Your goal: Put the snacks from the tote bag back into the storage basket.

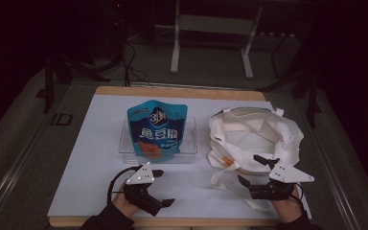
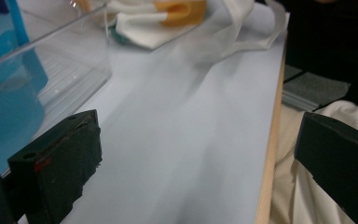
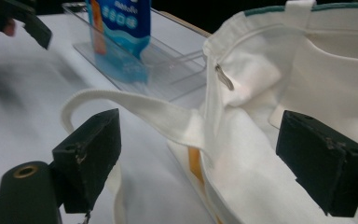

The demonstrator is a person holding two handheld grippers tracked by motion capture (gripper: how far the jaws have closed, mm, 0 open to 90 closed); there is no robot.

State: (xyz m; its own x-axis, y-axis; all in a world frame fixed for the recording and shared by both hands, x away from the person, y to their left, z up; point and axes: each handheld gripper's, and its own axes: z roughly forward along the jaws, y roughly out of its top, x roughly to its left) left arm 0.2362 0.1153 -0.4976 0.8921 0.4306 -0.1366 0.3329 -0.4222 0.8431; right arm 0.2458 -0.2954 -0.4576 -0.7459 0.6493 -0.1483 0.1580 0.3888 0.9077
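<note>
From the high view, a white sheet point(image 1: 96, 158) covers the tabletop point(image 1: 177, 92), whose wooden edge shows at the far and near sides. A clear plastic tray point(image 1: 189, 143) sits near the middle of the sheet, and a blue snack pouch point(image 1: 156, 127) stands in it, leaning back. Just to the right of the tray lies a white cloth tote bag point(image 1: 256, 136), its mouth open and a handle strap trailing toward the near edge. The left gripper point(image 1: 161, 187) is held near the front edge, below the tray, jaws spread wide and holding nothing. The right gripper point(image 1: 250, 168) is at the bag's near side, jaws also spread apart, with the bag's edge lying between them.

In the left gripper view, the two black jaws stand far apart over the bare sheet point(image 2: 182, 140). The tray's clear wall point(image 2: 51, 60) and the blue pouch point(image 2: 4, 93) are at the left, and part of the bag point(image 2: 158, 18) lies farther off at the top.

In the right gripper view, the jaws are released and wide, with the bag's strap point(image 3: 135, 107) and its open rim point(image 3: 261, 28) between them; I cannot tell whether either jaw touches the cloth. Beyond, the pouch point(image 3: 121, 23) stands in the tray point(image 3: 168, 70), and the left gripper's jaw tip point(image 3: 37, 30) shows at the top left.
</note>
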